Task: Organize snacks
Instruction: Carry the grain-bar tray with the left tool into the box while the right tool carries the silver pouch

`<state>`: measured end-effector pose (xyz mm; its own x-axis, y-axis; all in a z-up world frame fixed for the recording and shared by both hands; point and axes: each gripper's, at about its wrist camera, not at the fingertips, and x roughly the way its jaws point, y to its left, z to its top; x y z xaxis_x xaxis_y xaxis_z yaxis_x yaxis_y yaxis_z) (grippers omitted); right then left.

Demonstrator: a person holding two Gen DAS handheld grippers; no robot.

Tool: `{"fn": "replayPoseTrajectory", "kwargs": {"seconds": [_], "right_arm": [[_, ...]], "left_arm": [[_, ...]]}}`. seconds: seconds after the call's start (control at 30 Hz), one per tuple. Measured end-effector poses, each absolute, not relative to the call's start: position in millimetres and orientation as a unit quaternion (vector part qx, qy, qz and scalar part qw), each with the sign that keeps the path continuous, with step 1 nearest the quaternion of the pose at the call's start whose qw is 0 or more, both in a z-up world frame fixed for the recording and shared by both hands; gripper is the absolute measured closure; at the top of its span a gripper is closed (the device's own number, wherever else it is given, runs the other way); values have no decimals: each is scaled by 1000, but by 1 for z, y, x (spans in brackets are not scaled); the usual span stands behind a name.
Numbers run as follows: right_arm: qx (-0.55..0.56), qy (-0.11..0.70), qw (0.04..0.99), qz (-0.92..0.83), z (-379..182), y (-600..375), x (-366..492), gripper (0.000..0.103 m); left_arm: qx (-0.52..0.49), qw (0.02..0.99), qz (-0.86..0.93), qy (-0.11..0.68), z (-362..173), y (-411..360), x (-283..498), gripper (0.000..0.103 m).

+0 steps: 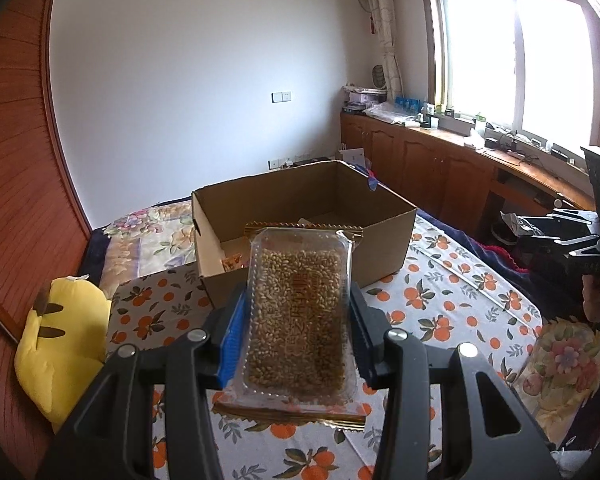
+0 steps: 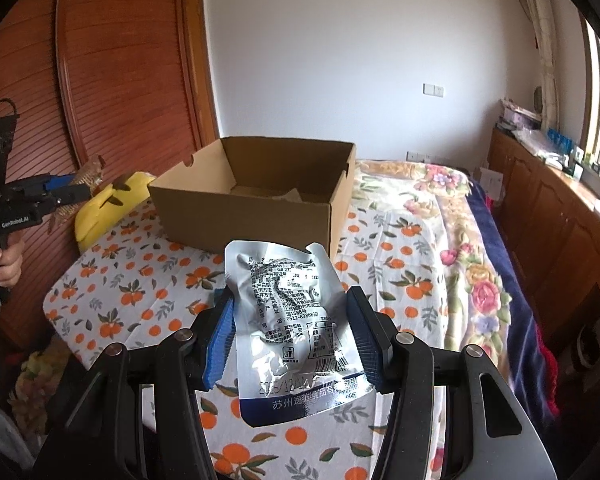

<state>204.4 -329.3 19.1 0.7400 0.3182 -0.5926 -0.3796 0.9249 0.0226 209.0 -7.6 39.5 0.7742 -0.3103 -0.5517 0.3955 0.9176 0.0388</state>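
The left hand-held gripper [image 1: 298, 312] clamps a clear-wrapped puffed-grain bar [image 1: 298, 312] by its long sides, raised above the orange-print cloth [image 1: 460, 300] on the bed. The right hand-held gripper [image 2: 290, 328] clamps a silver foil pouch [image 2: 292, 320] likewise. The open cardboard box [image 2: 260, 208] sits just beyond both snacks.

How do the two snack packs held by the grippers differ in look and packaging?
The grain bar pack in the left gripper is a clear wrapper over a rigid tray, showing brown puffed grains; the silver pouch in the right gripper is opaque foil hiding its contents.
The grain bar pack keeps a flat rectangular shape; the silver pouch is crumpled and printed with black text.
Both are clamped by their sides, short of the cardboard box.
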Motion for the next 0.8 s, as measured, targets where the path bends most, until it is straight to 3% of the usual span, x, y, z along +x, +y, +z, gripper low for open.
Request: {"fn": "replayPoseTrajectory", "kwargs": {"seconds": [0.8], "right_arm": [[-89, 305, 918, 238, 21, -239, 325, 48]], "left_arm": [[42, 942, -172, 286, 20, -14, 314, 58]]}}
